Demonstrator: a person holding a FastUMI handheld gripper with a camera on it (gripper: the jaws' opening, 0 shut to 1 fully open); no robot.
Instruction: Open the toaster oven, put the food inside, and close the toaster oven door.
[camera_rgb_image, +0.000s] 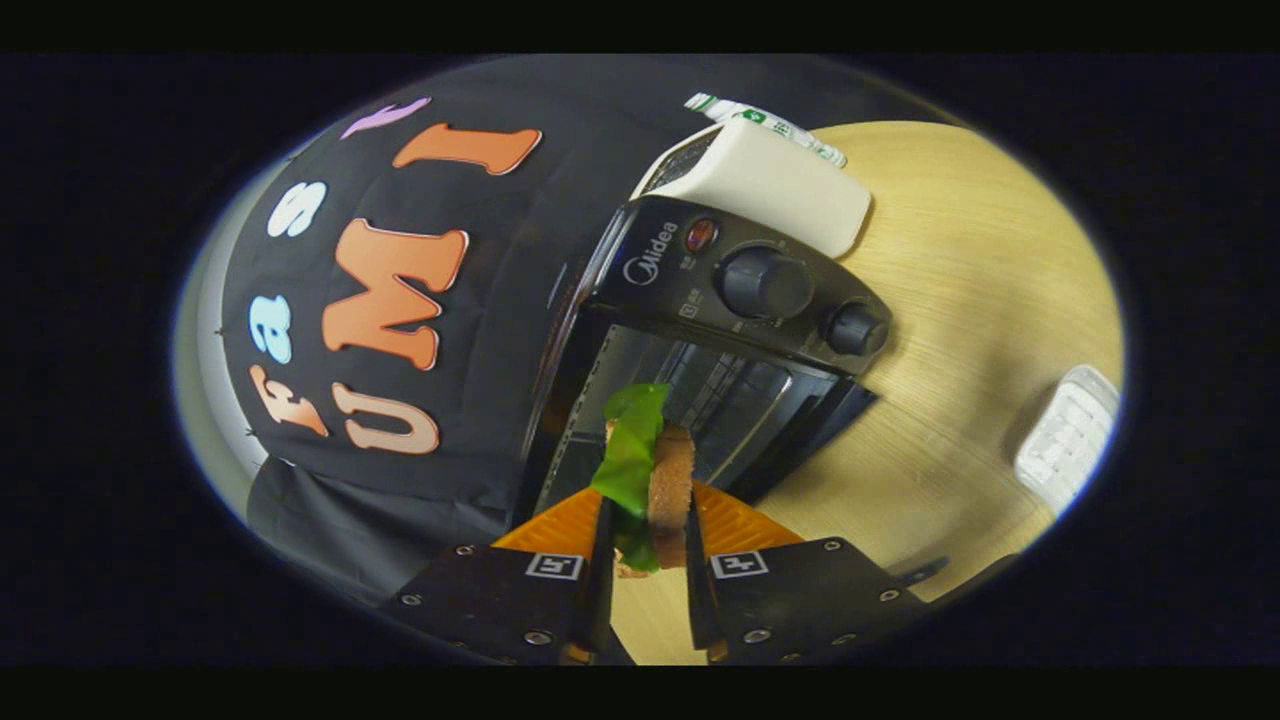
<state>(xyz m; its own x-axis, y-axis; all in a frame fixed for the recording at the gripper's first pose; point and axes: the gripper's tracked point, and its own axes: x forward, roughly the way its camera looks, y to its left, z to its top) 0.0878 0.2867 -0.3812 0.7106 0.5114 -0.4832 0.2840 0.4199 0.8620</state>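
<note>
Two fingers (600, 520) seen pinching a sandwich (655, 480) at lower centre of the frame, one pressed against the green lettuce leaf (632, 455) on its left face, the other against the brown bread slice (671, 482) on its right face, gripper (648, 515) thus closed on the food. Held upright on edge, just ahead of the fingertips and directly before the mouth of the toaster oven (700, 330) at frame centre. Oven door (800, 420) found already dropped open, its edge reaching toward the lower right onto the wooden table (960, 330). Dark cavity left open beyond the sandwich, with rack wires faintly visible inside. Lettuce tip level with the cavity's near rim, close to the left frame of the opening. Control panel with two knobs (765, 283) and a red lamp set above the opening, toward upper right. White boxy appliance (765, 180) sat touching the oven's far side at upper centre, a white-and-green bottle (770, 122) just past it. Clear plastic tray (1068, 435) lay well apart at the right edge of the frame, bare tabletop between it and the door. Black cloth wall (480, 300) filled the left half.
</note>
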